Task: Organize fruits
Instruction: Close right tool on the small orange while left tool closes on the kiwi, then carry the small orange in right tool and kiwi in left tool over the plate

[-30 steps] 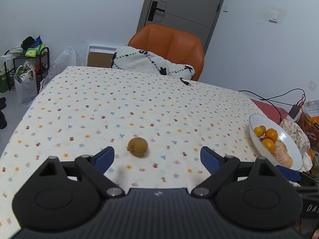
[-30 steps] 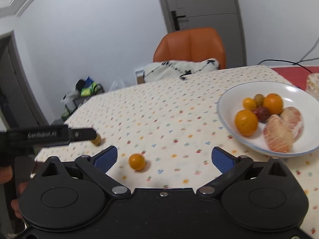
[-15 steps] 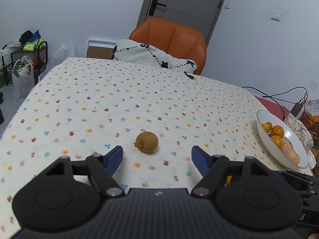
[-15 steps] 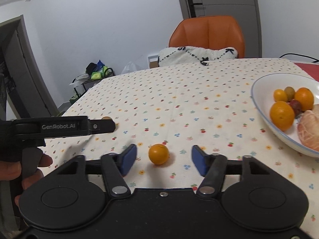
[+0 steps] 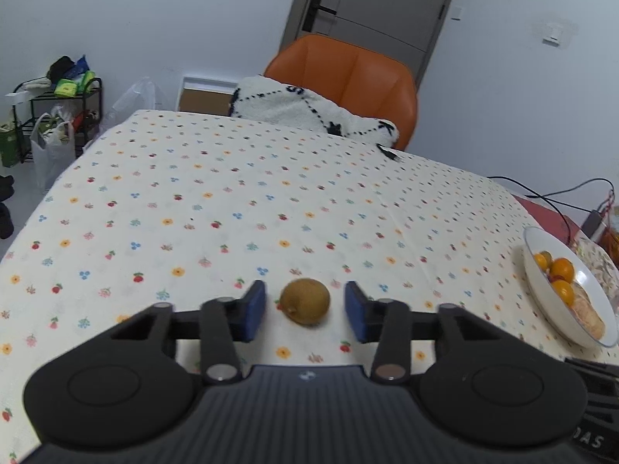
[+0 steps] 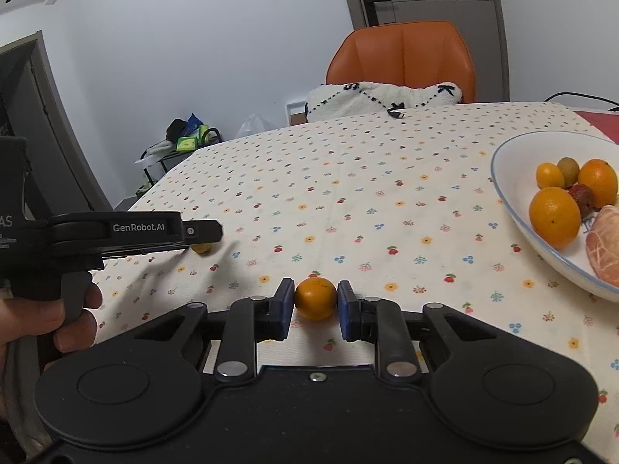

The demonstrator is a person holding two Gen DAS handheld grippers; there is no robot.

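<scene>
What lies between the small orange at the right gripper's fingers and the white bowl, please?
Nothing but bare floral tablecloth: the right wrist view shows no object between the small orange and the white bowl.

A worktop point(image 6: 387, 178) covered by a cream cloth printed with small flowers and cherries. A white bowl point(image 6: 514, 208) of fruit (oranges and a peeled citrus among them) sits at its right edge. Left of the bowl lies a small orange point(image 6: 315, 297); well beyond that, farther left, a brownish kiwi point(image 5: 305, 301). Behind the bowl, at the far edge, a black cable end point(image 6: 396, 115).
</scene>
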